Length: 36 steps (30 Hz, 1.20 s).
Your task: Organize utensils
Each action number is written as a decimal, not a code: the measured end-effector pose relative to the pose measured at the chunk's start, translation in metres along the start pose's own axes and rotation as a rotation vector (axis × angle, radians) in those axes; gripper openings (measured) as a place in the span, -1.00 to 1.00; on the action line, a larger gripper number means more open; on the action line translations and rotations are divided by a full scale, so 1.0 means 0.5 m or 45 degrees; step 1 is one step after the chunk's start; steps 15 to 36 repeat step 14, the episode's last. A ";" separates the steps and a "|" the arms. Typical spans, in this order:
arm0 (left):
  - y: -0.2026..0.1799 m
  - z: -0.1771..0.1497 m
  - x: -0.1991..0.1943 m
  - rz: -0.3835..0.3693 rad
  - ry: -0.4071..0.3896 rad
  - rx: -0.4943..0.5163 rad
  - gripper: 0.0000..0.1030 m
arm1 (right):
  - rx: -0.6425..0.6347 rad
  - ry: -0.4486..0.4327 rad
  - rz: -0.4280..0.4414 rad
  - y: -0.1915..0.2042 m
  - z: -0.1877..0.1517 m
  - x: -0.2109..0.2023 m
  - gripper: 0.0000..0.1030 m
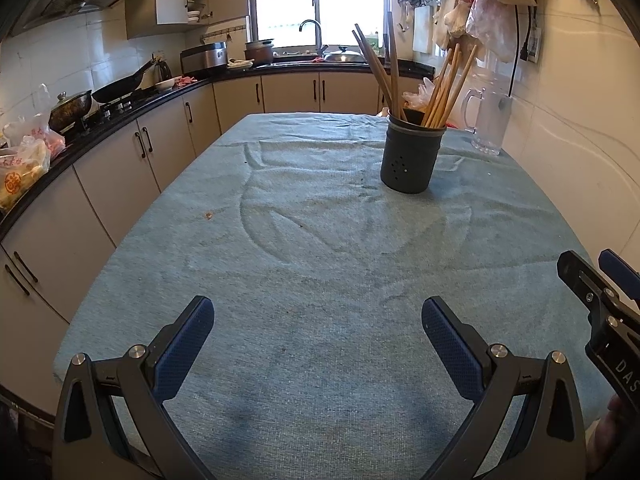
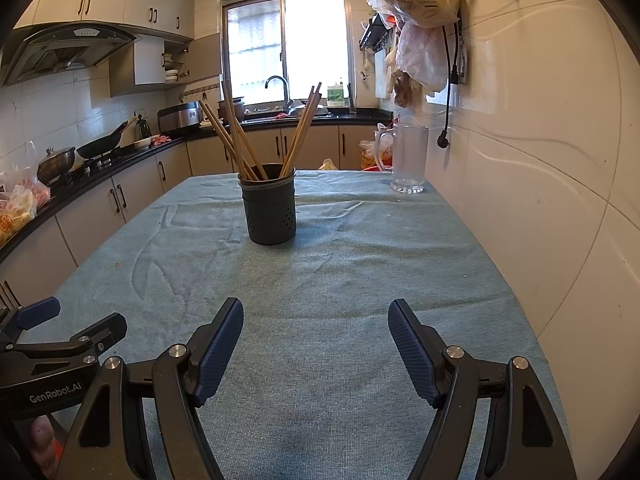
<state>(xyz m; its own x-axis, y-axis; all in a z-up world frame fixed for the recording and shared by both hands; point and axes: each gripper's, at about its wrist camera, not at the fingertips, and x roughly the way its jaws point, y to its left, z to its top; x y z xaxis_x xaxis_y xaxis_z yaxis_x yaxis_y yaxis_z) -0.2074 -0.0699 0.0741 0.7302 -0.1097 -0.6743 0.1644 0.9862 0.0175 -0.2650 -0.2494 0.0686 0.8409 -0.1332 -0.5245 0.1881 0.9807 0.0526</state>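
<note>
Mostly the pictures are filled by the table, covered with a wrinkled blue-green cloth that reaches from the bottom edge up to the middle of both views. Behind it, along the left side and the top, runs a kitchen counter with pans on it, and a bright window sits at the top centre.

At the bottom of the left wrist view the left gripper has its fingers wide apart with only cloth between them. At the bottom of the right wrist view the right gripper is the same: fingers apart, holding nothing. Each gripper also shows at the lower edge of the other view.

A clear glass mug stands at the right far edge of the table, near the tiled wall.

The dark utensil holder stands upright on the cloth, centre of the right wrist view and right of centre in the left one. Wooden chopsticks lean inside it, spread to both sides.
</note>
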 end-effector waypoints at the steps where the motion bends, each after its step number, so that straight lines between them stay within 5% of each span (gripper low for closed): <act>1: 0.000 0.000 0.000 0.000 0.001 0.000 1.00 | 0.000 0.000 0.000 0.000 0.000 0.000 0.53; 36: 0.001 -0.002 -0.005 -0.038 -0.009 0.009 1.00 | -0.009 0.035 0.036 0.012 -0.008 0.007 0.53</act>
